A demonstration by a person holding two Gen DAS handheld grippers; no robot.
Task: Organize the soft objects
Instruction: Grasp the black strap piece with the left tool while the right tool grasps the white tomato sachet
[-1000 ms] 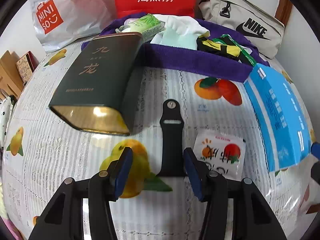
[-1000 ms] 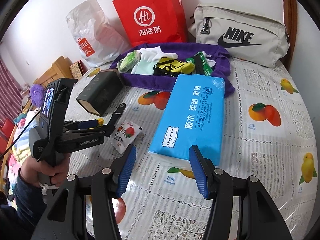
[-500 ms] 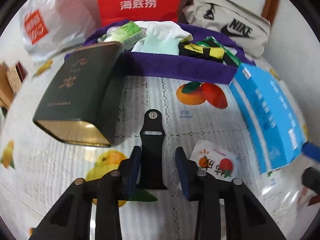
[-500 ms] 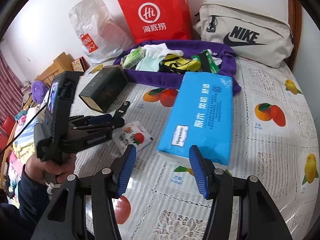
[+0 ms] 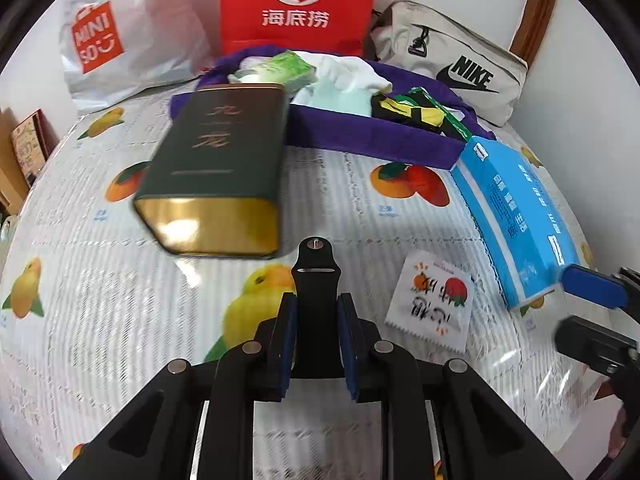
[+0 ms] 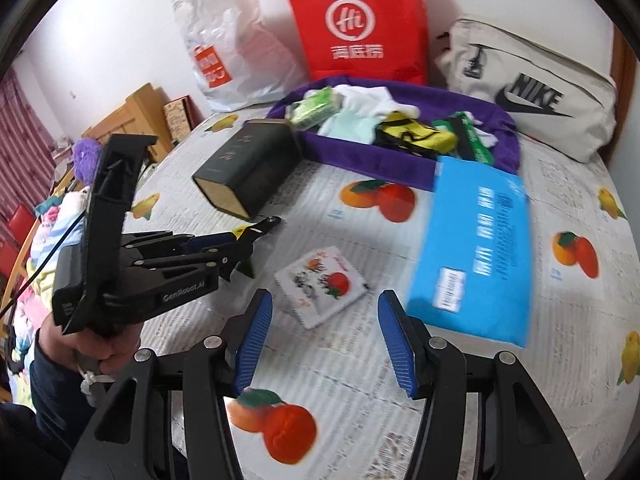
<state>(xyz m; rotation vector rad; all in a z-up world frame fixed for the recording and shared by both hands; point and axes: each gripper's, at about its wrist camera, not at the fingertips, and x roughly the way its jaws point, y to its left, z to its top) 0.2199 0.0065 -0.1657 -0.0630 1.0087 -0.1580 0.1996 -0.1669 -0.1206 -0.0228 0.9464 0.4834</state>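
My left gripper [image 5: 316,312] is shut on a black watch strap [image 5: 316,276], whose tip sticks out ahead of the blue pads; it also shows in the right wrist view [image 6: 260,227]. My right gripper [image 6: 324,320] is open and empty, just above a small white wipe packet [image 6: 326,286] on the table, also seen in the left wrist view [image 5: 430,306]. A blue tissue pack [image 6: 474,248] lies to its right. A purple fabric tray [image 6: 360,156] at the back holds socks, a green packet and other soft items.
A dark tin box [image 5: 216,168] lies on its side left of the strap. A red bag [image 5: 298,4], a white Miniso bag [image 5: 120,40] and a beige Nike pouch [image 5: 452,64] stand along the back wall. The fruit-print tablecloth [image 6: 560,300] covers the table.
My left gripper closed on the watch strap and lifted it slightly. My right gripper moved left from the tissue pack to over the white packet.
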